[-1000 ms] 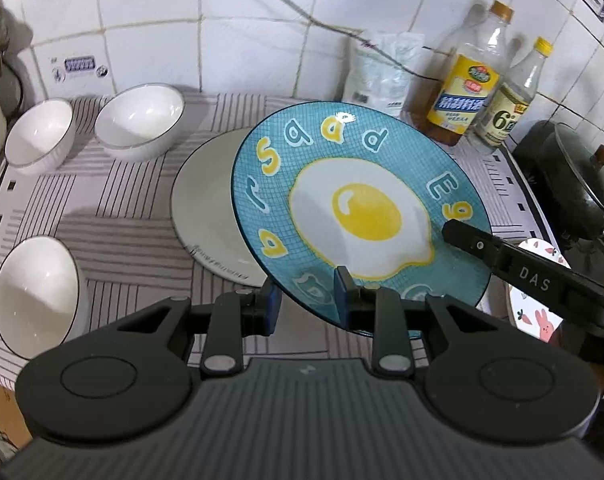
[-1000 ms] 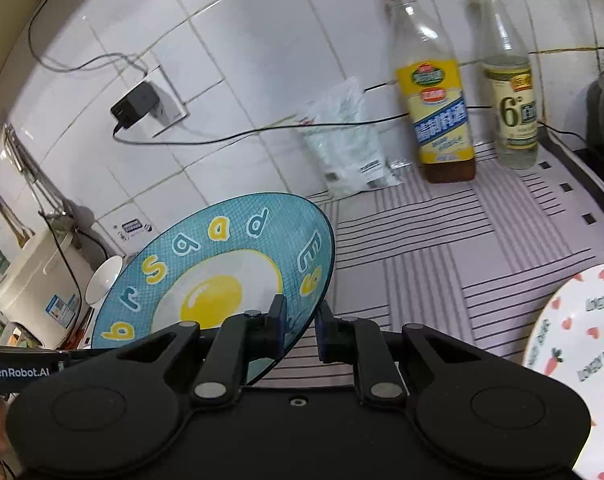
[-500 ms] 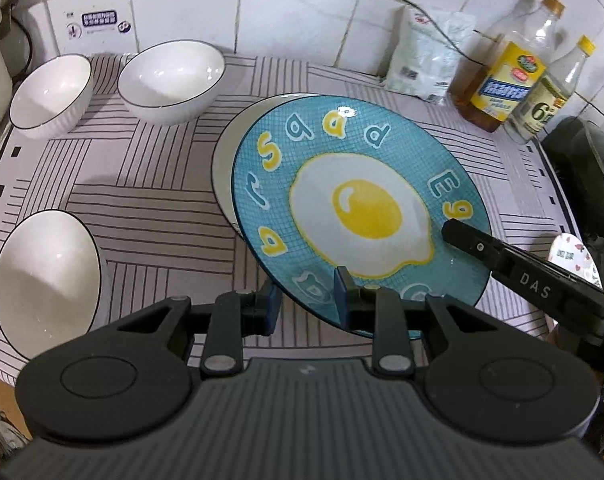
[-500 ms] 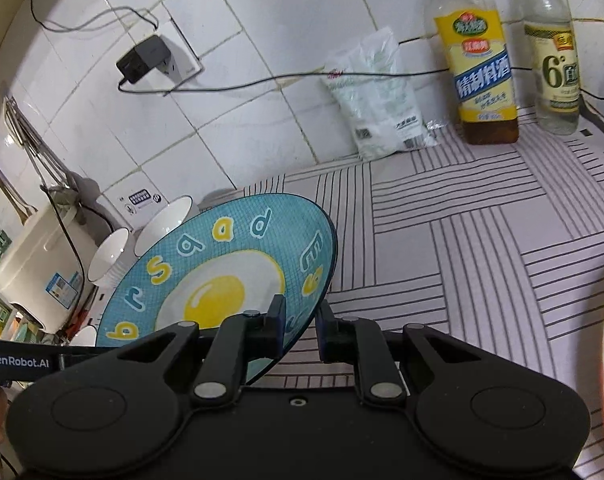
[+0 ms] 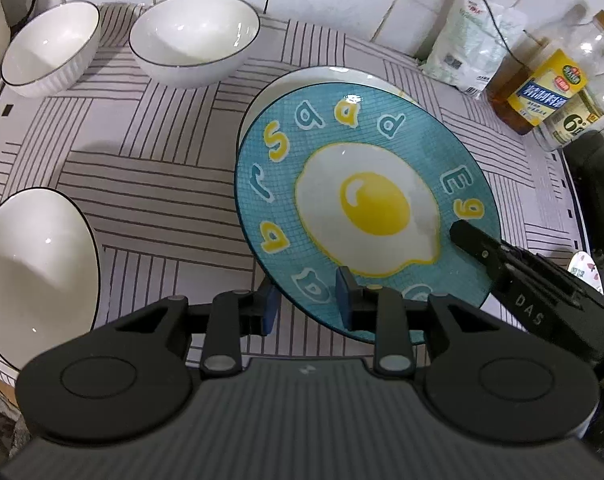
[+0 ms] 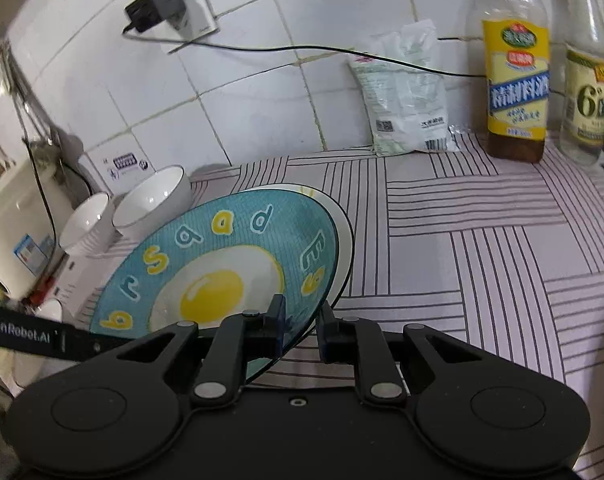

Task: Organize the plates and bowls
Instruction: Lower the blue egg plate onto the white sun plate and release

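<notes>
A blue plate with a fried-egg print point(image 5: 366, 204) is held by both grippers over a plain white plate point(image 5: 326, 78) on the striped mat. My left gripper point(image 5: 306, 300) is shut on its near rim. My right gripper point(image 6: 300, 322) is shut on its right rim and shows as a black arm in the left wrist view point(image 5: 502, 264). The blue plate point(image 6: 222, 264) covers most of the white plate point(image 6: 342, 232). Three white bowls sit on the left: two at the back point(image 5: 194, 36) point(image 5: 50, 48) and one near the front edge point(image 5: 34, 272).
A pink-patterned plate point(image 5: 586, 270) lies at the right edge. Two bottles point(image 6: 516, 64) point(image 6: 588, 68) and a white bag point(image 6: 406, 96) stand against the tiled wall. A black pan point(image 5: 598, 188) is at the right. A rice cooker point(image 6: 10, 220) stands at the left.
Both grippers have carried the blue plate left and down, so it now sits low over the white plate. The bowls and mat appear closer.
</notes>
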A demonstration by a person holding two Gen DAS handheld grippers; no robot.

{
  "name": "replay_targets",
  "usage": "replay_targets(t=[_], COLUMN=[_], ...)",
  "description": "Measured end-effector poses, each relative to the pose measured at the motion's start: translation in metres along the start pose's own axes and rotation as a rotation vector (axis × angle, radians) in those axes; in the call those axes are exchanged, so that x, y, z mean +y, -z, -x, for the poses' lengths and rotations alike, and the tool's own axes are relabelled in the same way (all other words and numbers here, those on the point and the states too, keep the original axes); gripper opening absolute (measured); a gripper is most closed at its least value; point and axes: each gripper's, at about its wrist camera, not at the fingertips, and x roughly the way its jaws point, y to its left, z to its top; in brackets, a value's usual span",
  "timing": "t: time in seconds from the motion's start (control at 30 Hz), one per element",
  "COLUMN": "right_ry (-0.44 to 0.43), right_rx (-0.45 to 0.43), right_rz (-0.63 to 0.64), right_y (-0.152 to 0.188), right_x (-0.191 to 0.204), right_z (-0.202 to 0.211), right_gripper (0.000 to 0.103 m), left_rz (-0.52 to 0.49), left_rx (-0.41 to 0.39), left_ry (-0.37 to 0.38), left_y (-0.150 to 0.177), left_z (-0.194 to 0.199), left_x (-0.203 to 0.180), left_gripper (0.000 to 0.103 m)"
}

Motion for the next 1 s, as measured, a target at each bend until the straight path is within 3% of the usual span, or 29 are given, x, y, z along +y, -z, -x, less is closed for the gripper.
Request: replay_targets(t=[0.17,0.7,1.0], right_ry=[0.061,0.147,0.266], right_rx=[0.013,0.012,-0.007], right_rz=[0.062,0.125,0.185], right_y=[0.001,-0.002,0.003], right_x=[0.009,0.019,0.036], right_z=[-0.008,-0.018,-0.027], right_gripper=[0.023,0.029,0.036], left_rz=[-0.011,0.026,0.045], left_rx=[0.012,0.060,0.103], left_ry=[-0.009,-0.033,-0.070], left_y=[-0.004,-0.018,-0.028], left_z=[-0.006,-0.020,-0.028], left_x=[-0.002,-0.002,-0.006], left_gripper=[0.029,0.031,0.032])
